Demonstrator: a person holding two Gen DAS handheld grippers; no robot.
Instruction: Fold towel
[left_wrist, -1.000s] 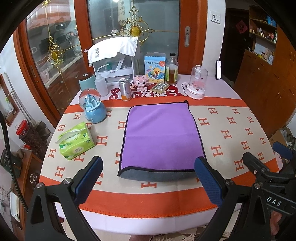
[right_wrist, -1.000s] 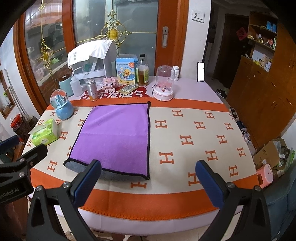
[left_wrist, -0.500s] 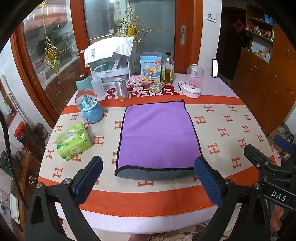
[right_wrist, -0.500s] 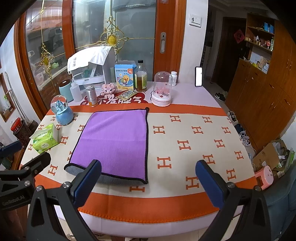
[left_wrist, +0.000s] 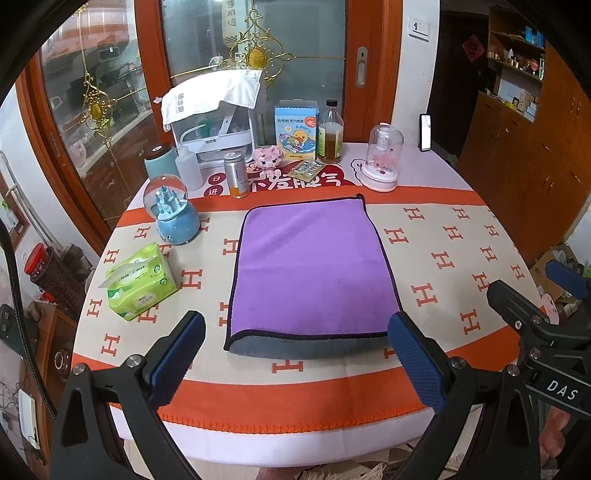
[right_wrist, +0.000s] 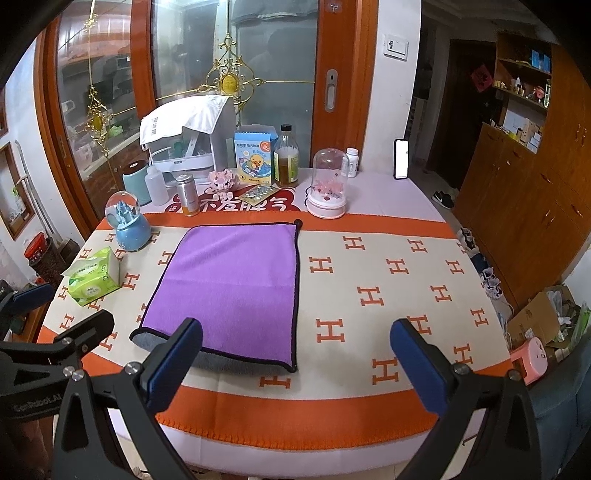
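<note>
A purple towel (left_wrist: 312, 267) with a grey underside and black edging lies folded flat on the patterned tablecloth (left_wrist: 461, 258); its grey fold faces me. It also shows in the right wrist view (right_wrist: 236, 284). My left gripper (left_wrist: 295, 354) is open and empty, held above the table's near edge, in front of the towel. My right gripper (right_wrist: 295, 362) is open and empty, held near the towel's front right corner. The right gripper also shows in the left wrist view (left_wrist: 535, 306), and the left gripper shows in the right wrist view (right_wrist: 55, 325).
A green tissue pack (left_wrist: 138, 286) and a blue snow globe (left_wrist: 171, 214) stand left of the towel. Bottles, a box, a can (left_wrist: 236, 173) and a glass dome (left_wrist: 380, 162) line the far edge. A wooden cabinet (right_wrist: 517, 192) stands at the right.
Both grippers have drawn back and risen from the table, so the towel looks smaller and farther. The towel has not moved. Both grippers stay open.
</note>
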